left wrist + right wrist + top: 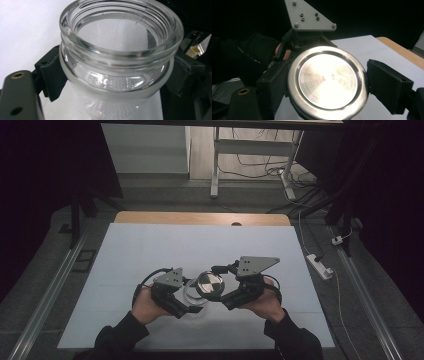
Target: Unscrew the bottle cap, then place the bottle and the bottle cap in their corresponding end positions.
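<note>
- The left gripper (192, 309) is sitting low over the near middle of the white table (150, 255), its jaws closing tight on the neck of a clear glass jar (120, 50).
- In the left gripper view the jar is standing upright between the two black jaws, one pressing in on each side just under the threaded rim, and its mouth is gaping open with no lid on it.
- In the high view the jar (192, 295) is showing as a clear ring between the two hands, close to the near edge of the table.
- The right gripper (220, 297) is coming in from the other side, and its jaws are clamping the edge of a round metal lid (328, 81).
- In the right gripper view the lid is facing the camera, shiny and flat-topped, with a black jaw touching its rim on the left and on the right.
- From above, the lid (210, 282) is hanging just beside the jar's mouth, overlapping its right edge, tilted rather than lying flat on it.
- Whether lid and jar are touching I cannot tell.
- The left hand (145, 305) and the right hand (267, 302) are wrapping the gripper bodies, dark sleeves (295, 337) reaching in from the bottom.
</note>
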The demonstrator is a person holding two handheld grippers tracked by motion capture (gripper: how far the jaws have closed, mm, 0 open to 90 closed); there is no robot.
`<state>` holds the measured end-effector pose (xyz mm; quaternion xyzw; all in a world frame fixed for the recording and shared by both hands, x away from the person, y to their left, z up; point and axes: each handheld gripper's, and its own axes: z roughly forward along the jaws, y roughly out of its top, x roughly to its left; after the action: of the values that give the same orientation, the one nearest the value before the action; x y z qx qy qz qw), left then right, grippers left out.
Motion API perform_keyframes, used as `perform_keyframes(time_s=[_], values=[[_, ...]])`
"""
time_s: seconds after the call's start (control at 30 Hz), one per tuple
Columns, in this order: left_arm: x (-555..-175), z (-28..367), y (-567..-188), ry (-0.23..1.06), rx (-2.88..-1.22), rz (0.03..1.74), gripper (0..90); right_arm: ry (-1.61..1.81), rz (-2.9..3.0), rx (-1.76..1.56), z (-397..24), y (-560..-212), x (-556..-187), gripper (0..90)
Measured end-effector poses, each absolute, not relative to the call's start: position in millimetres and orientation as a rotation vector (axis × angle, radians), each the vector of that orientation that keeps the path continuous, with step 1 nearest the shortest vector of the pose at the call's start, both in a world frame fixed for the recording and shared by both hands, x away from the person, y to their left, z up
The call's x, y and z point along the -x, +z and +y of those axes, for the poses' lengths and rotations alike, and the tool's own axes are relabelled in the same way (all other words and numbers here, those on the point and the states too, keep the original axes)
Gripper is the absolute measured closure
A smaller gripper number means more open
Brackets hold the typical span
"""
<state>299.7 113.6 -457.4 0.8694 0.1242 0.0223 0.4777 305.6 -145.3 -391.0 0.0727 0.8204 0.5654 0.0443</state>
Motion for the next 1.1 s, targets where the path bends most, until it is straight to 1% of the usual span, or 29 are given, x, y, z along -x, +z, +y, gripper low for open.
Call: perform_keyframes(time_s=[0.53,1.1], values=[[-308,127,-458,0.146,-2.107,0.43,16.0,1.671,2.474,-0.259,-147,-392,-304,19.8],[-324,137,-453,0.224,-2.079,0.507,16.1,1.644,2.458,-0.287,-149,-396,-297,19.8]])
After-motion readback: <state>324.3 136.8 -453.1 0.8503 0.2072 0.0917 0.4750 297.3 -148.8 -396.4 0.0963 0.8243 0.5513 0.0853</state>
